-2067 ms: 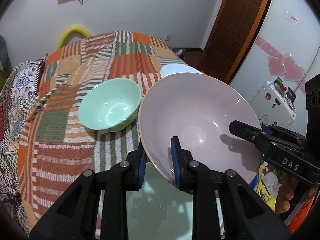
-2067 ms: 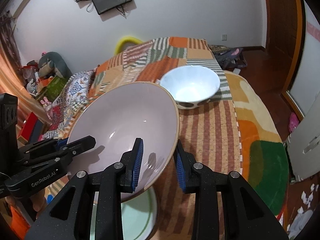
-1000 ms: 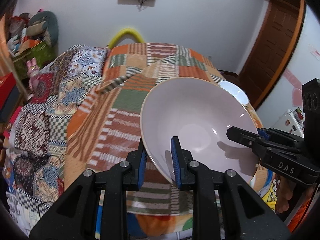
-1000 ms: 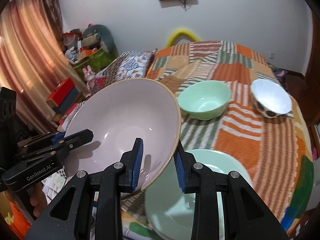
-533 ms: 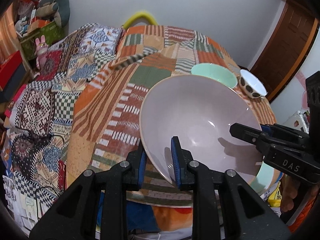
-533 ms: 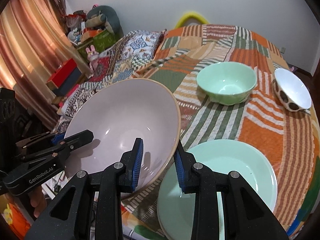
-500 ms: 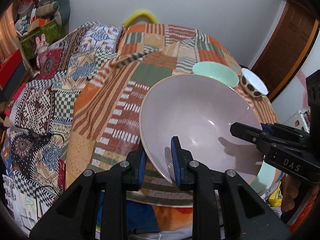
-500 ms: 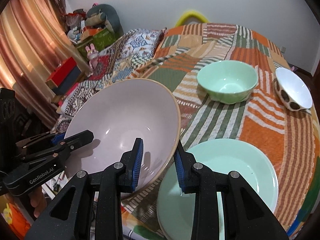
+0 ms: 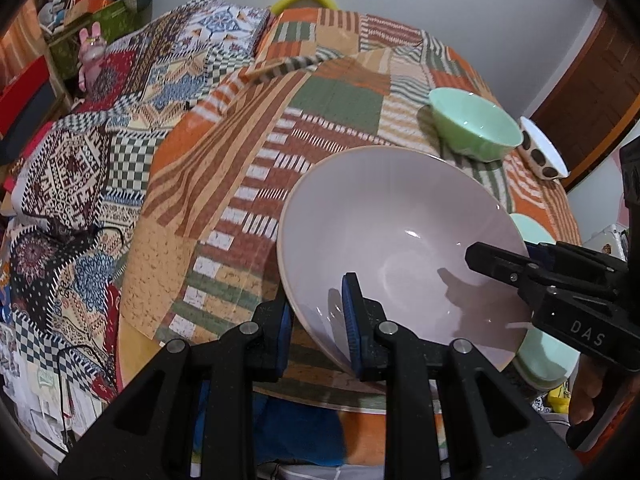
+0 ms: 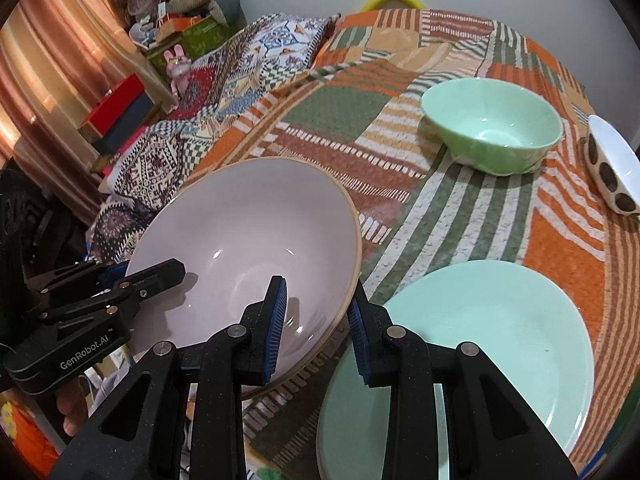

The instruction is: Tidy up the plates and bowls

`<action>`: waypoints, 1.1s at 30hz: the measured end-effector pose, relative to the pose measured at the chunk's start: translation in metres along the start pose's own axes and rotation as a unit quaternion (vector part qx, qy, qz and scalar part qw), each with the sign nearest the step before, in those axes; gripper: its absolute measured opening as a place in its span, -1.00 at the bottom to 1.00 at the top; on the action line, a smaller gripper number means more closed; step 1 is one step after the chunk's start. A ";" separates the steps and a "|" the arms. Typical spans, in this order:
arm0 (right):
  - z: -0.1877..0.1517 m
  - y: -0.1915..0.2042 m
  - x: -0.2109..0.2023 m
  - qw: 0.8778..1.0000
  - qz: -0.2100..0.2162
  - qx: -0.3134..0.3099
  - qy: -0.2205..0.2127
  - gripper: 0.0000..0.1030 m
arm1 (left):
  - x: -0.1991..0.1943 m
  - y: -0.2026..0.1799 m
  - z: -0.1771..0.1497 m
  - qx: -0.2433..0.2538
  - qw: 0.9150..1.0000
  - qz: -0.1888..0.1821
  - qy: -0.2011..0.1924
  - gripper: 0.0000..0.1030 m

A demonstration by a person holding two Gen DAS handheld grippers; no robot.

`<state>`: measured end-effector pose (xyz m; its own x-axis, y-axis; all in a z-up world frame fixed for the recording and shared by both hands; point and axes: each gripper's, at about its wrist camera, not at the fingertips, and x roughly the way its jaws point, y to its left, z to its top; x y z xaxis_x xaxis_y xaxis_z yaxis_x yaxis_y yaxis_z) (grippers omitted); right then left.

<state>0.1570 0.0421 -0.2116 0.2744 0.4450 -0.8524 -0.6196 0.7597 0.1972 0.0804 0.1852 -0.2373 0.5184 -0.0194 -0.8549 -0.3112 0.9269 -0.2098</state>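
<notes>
The left hand-held gripper point(image 9: 318, 318) and the right hand-held gripper point(image 10: 316, 330) each clench the rim of the large pale pink bowl point(image 9: 400, 248), one on either side, holding it in the air above the near edge of the desk point(image 9: 240, 208) under its patchwork cloth. Compared with half a second ago the bowl sits the same way between the blue pads, but the views have tipped lower: the mint green plate point(image 10: 472, 344) now lies just beside the bowl's right rim and fills more of the right wrist view. The mint green bowl point(image 10: 492, 124) and the white spotted bowl point(image 10: 612, 168) stand farther back, near each other.
</notes>
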 end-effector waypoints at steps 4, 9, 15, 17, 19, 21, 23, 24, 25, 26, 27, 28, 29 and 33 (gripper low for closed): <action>0.000 -0.002 0.007 1.000 0.001 0.003 0.008 -0.46 | 0.007 0.005 -0.002 -0.009 1.000 -0.003 0.009 -0.55; 0.002 -0.001 0.011 1.000 -0.001 0.003 0.007 -0.46 | 0.011 0.005 -0.004 -0.007 1.000 0.001 0.009 -0.55; 0.001 -0.001 0.015 1.000 -0.006 0.001 0.007 -0.46 | 0.015 0.003 -0.007 0.003 1.000 0.009 0.008 -0.55; 0.001 0.000 0.015 1.000 -0.006 -0.001 0.010 -0.46 | 0.016 0.002 -0.009 0.003 1.000 0.009 0.009 -0.55; 0.000 0.001 0.015 1.000 -0.006 -0.004 0.012 -0.46 | 0.017 0.003 -0.010 -0.001 1.000 0.006 0.012 -0.55; 0.000 0.001 0.013 1.000 -0.005 -0.007 0.012 -0.41 | 0.017 0.004 -0.011 -0.003 1.000 0.005 0.013 -0.55; -0.001 0.001 0.011 1.000 -0.009 -0.009 0.010 -0.41 | 0.016 0.003 -0.013 -0.002 1.000 0.007 0.013 -0.55; -0.002 0.001 0.010 1.000 -0.008 -0.009 0.009 -0.41 | 0.016 0.002 -0.014 -0.001 1.000 0.008 0.013 -0.55; -0.002 0.000 0.009 1.000 -0.008 -0.008 0.009 -0.41 | 0.015 0.001 -0.014 -0.001 1.000 0.010 0.011 -0.55; -0.002 0.000 0.008 1.000 -0.007 -0.008 0.009 -0.41 | 0.014 0.001 -0.014 0.000 1.000 0.012 0.009 -0.55; -0.002 -0.001 0.007 1.000 -0.007 -0.006 0.008 -0.41 | 0.011 0.000 -0.014 0.002 1.000 0.015 0.006 -0.55; -0.002 -0.002 0.005 1.000 -0.006 -0.005 0.006 -0.41 | 0.010 0.000 -0.014 0.002 1.000 0.017 0.004 -0.55; -0.002 -0.002 0.003 1.000 -0.005 -0.005 0.003 -0.39 | 0.007 0.000 -0.014 0.003 1.000 0.018 0.002 -0.55; -0.004 -0.004 -0.009 1.000 -0.005 -0.010 -0.014 -0.29 | 0.000 -0.001 -0.013 0.001 1.000 0.022 -0.002 -0.55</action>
<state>0.1541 0.0336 -0.2066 0.3008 0.4497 -0.8410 -0.6308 0.7552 0.1782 0.0706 0.1792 -0.2435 0.5077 0.0238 -0.8612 -0.3332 0.9273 -0.1708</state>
